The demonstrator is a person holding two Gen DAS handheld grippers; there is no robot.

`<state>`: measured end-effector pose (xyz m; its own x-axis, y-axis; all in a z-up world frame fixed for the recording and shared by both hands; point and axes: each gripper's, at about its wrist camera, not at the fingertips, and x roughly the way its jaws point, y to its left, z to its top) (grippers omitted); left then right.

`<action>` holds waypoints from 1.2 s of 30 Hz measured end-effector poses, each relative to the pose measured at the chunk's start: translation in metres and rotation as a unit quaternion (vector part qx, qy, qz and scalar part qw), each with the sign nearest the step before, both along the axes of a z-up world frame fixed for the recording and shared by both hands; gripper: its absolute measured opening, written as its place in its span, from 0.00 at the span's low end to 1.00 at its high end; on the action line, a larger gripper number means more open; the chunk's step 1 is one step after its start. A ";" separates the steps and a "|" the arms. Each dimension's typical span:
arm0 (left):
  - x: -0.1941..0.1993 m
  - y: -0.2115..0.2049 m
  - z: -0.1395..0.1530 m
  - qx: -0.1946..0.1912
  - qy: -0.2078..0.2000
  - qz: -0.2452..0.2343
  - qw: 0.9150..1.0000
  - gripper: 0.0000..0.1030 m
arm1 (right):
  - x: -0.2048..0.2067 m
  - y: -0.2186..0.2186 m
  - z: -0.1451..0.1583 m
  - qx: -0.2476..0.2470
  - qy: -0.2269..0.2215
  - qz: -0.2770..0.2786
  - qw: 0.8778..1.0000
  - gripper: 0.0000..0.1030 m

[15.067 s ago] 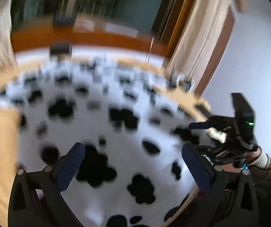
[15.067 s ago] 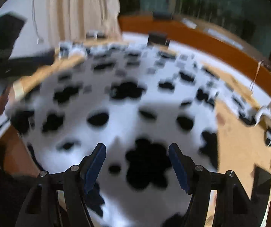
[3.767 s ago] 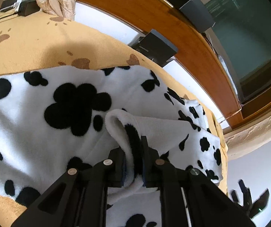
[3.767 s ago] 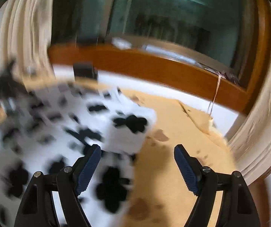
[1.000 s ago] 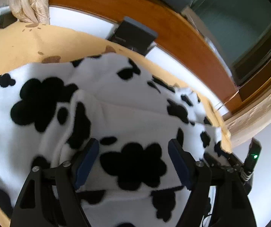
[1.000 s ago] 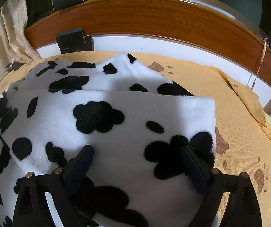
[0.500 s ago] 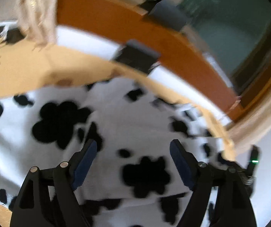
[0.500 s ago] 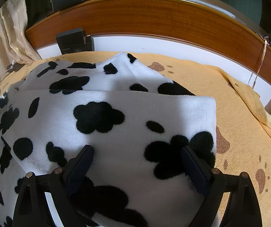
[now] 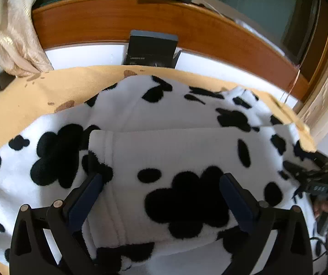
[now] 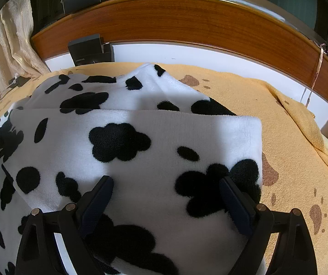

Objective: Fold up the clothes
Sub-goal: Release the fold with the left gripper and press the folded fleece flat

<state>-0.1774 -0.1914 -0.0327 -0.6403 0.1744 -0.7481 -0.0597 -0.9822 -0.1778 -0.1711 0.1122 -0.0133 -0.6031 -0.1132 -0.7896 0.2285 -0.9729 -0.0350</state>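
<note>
Right wrist view: right gripper (image 10: 165, 193) gapes above the folded fleece garment (image 10: 141, 142).

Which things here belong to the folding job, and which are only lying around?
For the job:
- white fleece garment with black paw-like spots
- left claw, open
- right claw, open

Lying about:
- dark cardboard box at the wooden ledge
- cream curtain
- yellow paw-print blanket underneath

Both wrist views look forward and down, close above the folded spotted garment (image 9: 168, 151) (image 10: 141, 142). Left view sits at its left end, right view at its right; both share the wooden headboard (image 9: 187, 27) (image 10: 187, 23).
</note>
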 end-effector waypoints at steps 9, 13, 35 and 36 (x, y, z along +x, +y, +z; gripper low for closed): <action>-0.002 0.030 -0.006 -0.124 -0.012 0.001 0.992 0.99 | 0.000 -0.002 0.000 0.004 -0.001 0.003 1.000 0.95; -0.003 0.028 -0.006 -0.120 -0.014 0.001 0.993 0.99 | 0.001 -0.003 0.000 0.007 -0.001 0.003 1.000 0.96; 0.036 0.039 0.003 -0.042 -0.037 0.071 0.996 1.00 | 0.000 -0.003 0.000 0.004 -0.004 0.003 1.000 0.99; 0.038 0.041 0.001 -0.053 -0.033 0.067 0.996 1.00 | 0.000 -0.003 0.000 0.004 -0.004 0.003 1.000 0.99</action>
<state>-0.1396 -0.1506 -0.0319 -0.6014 0.0076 -0.7989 0.0817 -0.9941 -0.0710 -0.1716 0.1093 -0.0135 -0.5968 -0.1102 -0.7948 0.2344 -0.9713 -0.0414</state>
